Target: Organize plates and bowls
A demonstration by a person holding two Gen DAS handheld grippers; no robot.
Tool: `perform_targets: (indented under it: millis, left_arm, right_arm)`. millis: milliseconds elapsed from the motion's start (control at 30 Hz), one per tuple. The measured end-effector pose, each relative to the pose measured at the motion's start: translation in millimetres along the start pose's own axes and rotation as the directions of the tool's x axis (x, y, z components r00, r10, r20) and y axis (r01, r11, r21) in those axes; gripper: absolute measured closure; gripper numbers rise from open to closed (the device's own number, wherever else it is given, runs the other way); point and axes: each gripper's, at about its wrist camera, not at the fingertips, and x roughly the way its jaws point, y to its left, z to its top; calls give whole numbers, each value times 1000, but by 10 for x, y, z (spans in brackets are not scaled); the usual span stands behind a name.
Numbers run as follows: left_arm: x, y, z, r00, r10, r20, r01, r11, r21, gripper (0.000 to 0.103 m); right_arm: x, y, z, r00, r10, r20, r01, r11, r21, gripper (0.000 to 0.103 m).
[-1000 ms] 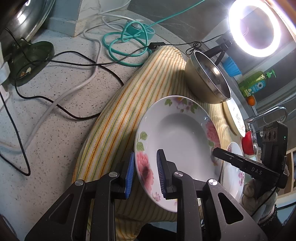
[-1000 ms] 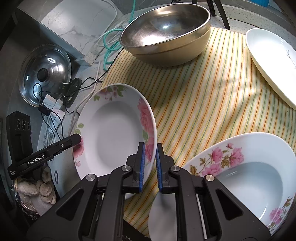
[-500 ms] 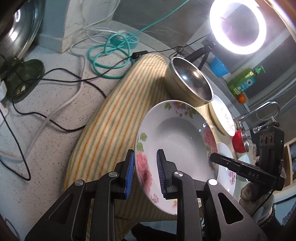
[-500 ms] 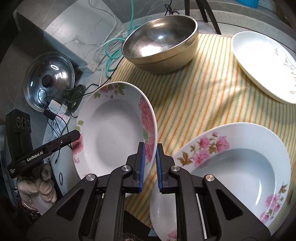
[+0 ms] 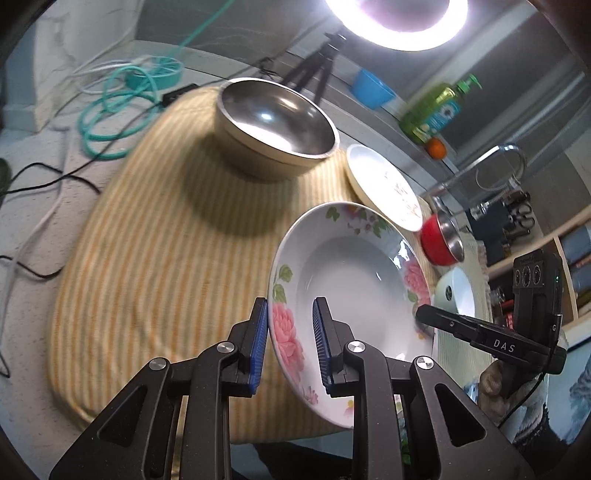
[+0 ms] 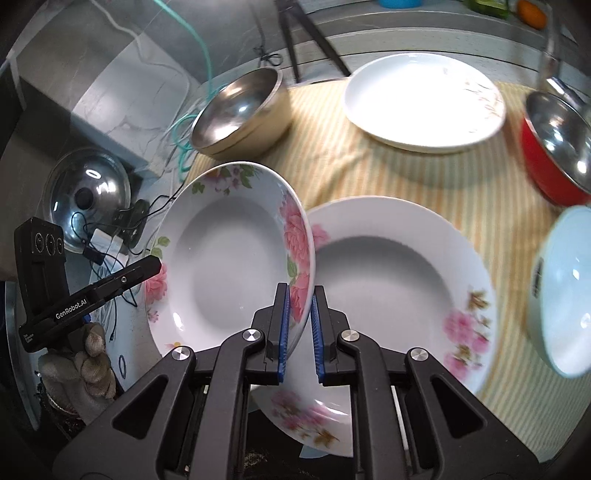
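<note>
A deep white plate with pink flowers (image 5: 354, 280) (image 6: 229, 266) hangs tilted in the air between both grippers. My left gripper (image 5: 290, 339) pinches its left rim. My right gripper (image 6: 298, 325) pinches its right rim. A second flowered plate (image 6: 399, 280) lies on the striped yellow cloth (image 5: 155, 236) (image 6: 332, 162), partly under the held plate's right edge. A steel bowl (image 5: 277, 122) (image 6: 236, 114), a plain white plate (image 5: 384, 188) (image 6: 424, 99), a red bowl (image 5: 441, 240) (image 6: 554, 158) and a white bowl (image 5: 456, 291) (image 6: 561, 291) also sit on the cloth.
A ring light on a tripod (image 5: 399, 22) stands behind the cloth. Teal and black cables (image 5: 110, 107) lie on the counter at left. A pot lid (image 6: 86, 195) leans at far left. A faucet (image 5: 491, 166), soap bottle (image 5: 436, 110) and blue cup (image 5: 371, 88) stand at back right.
Both grippers have carried the flowered plate to the right, over toward the second flowered plate. The views swung right, and the red and white bowls came into sight.
</note>
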Motion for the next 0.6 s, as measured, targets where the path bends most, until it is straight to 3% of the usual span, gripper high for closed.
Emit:
perform_targets:
  millis: [300, 600]
  left_arm:
    - [324, -419, -95, 996, -33, -81, 40, 996, 81, 81]
    - [464, -576, -172, 992, -22, -127, 38, 992, 123, 81]
  right_arm:
    - [-218, -490, -253, 998, -57, 11, 55, 993, 105, 91]
    - [-283, -718, -363, 995, -94, 12, 91, 986, 140, 91]
